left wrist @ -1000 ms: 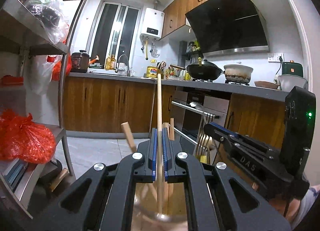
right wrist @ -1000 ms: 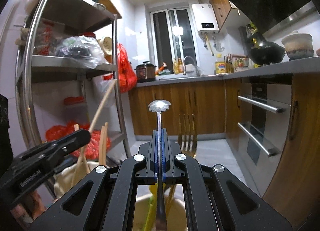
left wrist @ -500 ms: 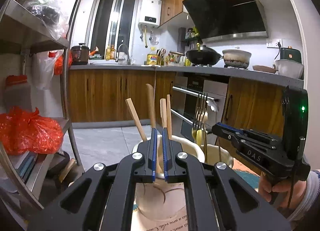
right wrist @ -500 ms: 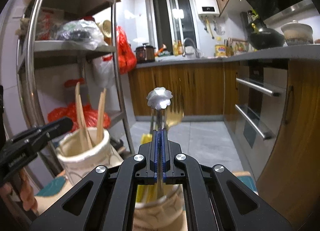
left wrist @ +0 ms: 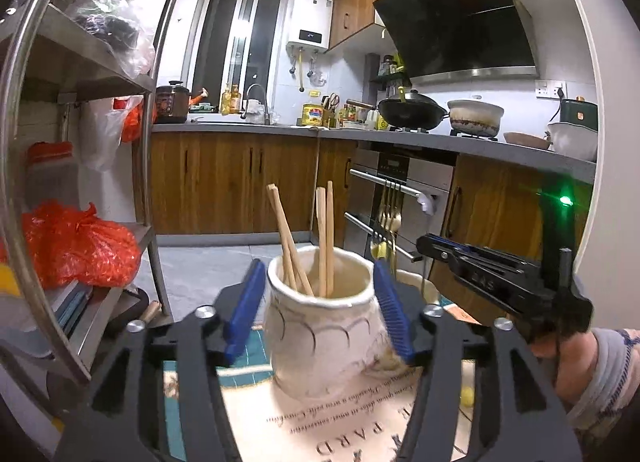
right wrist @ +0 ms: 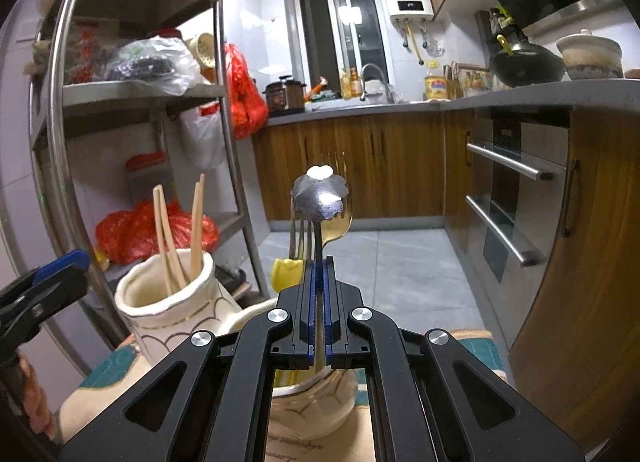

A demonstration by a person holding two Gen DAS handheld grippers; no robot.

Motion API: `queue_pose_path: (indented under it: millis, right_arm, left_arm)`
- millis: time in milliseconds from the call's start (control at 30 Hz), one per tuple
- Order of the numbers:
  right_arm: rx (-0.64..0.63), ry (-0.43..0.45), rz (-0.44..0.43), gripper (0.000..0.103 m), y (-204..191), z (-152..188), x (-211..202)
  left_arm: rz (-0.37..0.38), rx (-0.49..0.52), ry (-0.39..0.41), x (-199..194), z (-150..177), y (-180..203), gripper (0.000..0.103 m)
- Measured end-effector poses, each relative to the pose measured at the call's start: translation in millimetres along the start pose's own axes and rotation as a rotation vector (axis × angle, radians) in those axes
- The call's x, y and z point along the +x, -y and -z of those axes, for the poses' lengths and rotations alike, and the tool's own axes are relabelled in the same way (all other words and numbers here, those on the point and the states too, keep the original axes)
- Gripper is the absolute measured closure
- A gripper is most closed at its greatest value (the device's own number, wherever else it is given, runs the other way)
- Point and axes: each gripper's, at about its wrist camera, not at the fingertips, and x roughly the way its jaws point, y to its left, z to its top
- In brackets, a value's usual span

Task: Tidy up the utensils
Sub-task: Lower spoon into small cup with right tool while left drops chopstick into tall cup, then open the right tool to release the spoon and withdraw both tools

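Right gripper (right wrist: 318,290) hides spoon (right wrist: 319,198) handle (jar below).

In front of you the jar (left wrist: 320,336) stands on the mat (left wrist: 280,418), between the two fingers of your left gripper (left wrist: 318,312), with the chopsticks (left wrist: 304,240) standing in it. A second jar (right wrist: 316,386) is just to its right, below your right gripper (right wrist: 318,302); the spoon (right wrist: 319,222) stands upright between those fingers. The shelf rack (left wrist: 76,166) is at your left, the oven (left wrist: 394,198) behind.
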Motion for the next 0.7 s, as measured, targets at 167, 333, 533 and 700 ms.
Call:
queue_pose_path:
  millis: [167, 333, 533, 700]
  right_arm:
    - [0.025, -0.054, -0.004, 0.098, 5, 0, 6]
    - [0.044, -0.065, -0.001, 0.061, 9, -1, 0]
    - [0.116, -0.043, -0.009, 0.027, 27, -3, -32]
    - [0.157, -0.080, 0.003, 0.008, 41, 9, -67]
  left_arm:
    - [0.000, 0.001, -0.034, -7, 7, 5, 0.044]
    - [0.008, -0.016, -0.054, -14, 10, 8, 0.043]
    - [0.013, -0.023, -0.071, -22, 14, 12, 0.035]
    - [0.004, -0.034, -0.078, -31, 16, 18, 0.011]
